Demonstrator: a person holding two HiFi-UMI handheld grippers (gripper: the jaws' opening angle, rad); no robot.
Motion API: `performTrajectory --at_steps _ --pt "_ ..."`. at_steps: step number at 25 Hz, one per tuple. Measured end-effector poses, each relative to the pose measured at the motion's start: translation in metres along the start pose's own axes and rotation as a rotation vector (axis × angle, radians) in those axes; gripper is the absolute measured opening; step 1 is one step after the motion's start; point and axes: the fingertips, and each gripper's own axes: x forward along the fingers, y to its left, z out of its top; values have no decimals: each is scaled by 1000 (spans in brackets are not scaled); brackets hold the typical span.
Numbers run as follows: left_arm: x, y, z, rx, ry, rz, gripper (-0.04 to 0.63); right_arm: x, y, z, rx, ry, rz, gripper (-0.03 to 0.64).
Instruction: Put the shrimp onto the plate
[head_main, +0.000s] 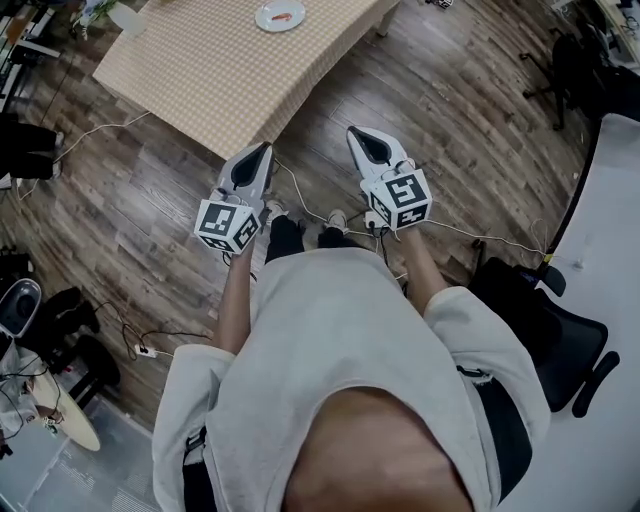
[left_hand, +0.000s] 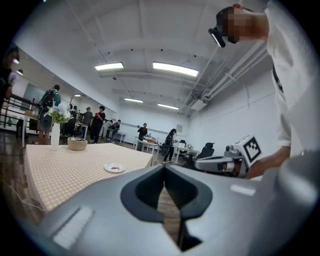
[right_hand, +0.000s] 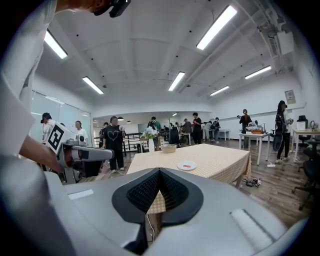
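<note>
Both tongs are up in front of the person, who stands on the wood floor (head_main: 450, 110) well apart from the checked-cloth worktop (head_main: 220, 70).

Left tongs (head_main: 266, 148): tips pressed together, nothing between them. In the left gripper view only floor shows through the cut-out behind the tips.

Right tongs (head_main: 352, 132): fully closed and empty. The right gripper view shows the ribbed pads meeting with nothing gripped.

A small white plate (head_main: 280, 15) sits on the worktop near its far edge. The shrimp (head_main: 285, 16) reads as a small orange-red piece lying on that plate, not on the cloth. It is too small to make out more. Both gripper views show the same red spot inside the plate rim. A bowl (left_hand: 77, 143) stands further back on the worktop, well apart from the plate.

Step in hand, as a judgement: no grasp or carry is going on. With the shrimp apparently sitting on the plate, the placing looks done and this looks like a standing-off pose. If more work is meant, the next move calls for stepping up to the worktop, since neither pair of tongs is within reach, and for opening one pair before any pick.
</note>
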Motion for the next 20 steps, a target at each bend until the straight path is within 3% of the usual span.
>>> performTrajectory --at_steps 20 --pt "-37 -38 -4 16 -74 83 9 -27 36 -13 -51 -19 101 -3"
